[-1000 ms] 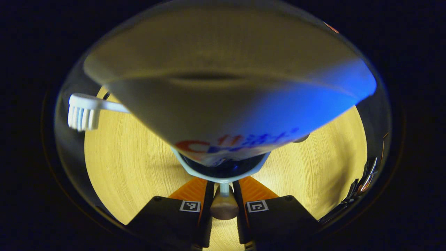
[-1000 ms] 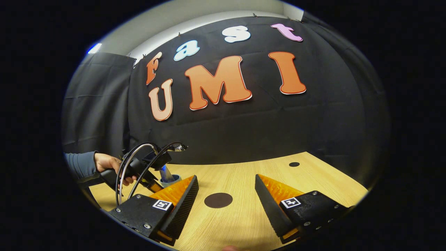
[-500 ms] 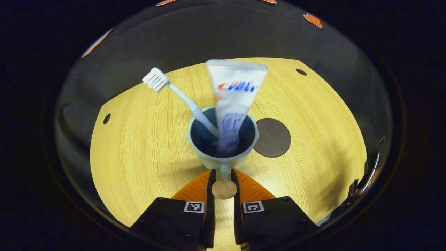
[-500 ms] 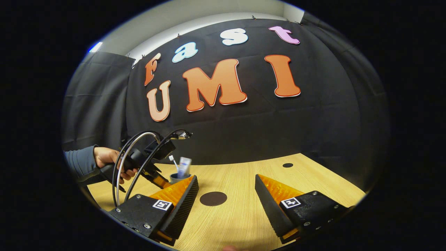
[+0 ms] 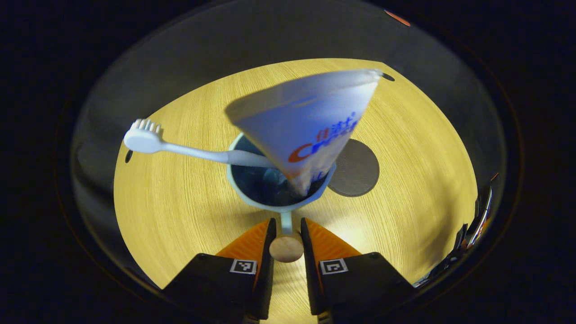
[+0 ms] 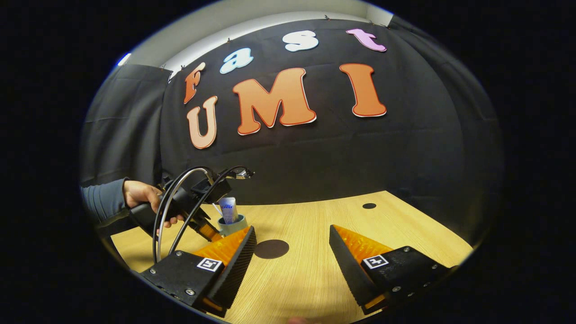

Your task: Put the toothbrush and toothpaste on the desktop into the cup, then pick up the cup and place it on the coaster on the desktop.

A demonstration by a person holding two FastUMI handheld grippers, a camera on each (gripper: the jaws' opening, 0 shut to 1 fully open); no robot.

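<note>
Wooden desktop (image 5: 180, 211): toothbrush (image 5: 180, 150) and toothpaste (image 5: 310, 121) sit in the cup (image 5: 279, 189); left gripper (image 5: 286, 234) clamps its handle, coaster (image 5: 357, 168) just right, placement pending; right gripper (image 6: 292, 252) gapes empty.

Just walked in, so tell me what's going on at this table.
A person's hand holds the left tool, which is shut on the handle of a pale blue cup and carries it above the light wooden desktop. A white toothbrush and a white-and-blue toothpaste tube already stand in the cup. The dark round coaster lies just beside it, bare. The right tool waits open over the desktop, holding nothing.
</note>
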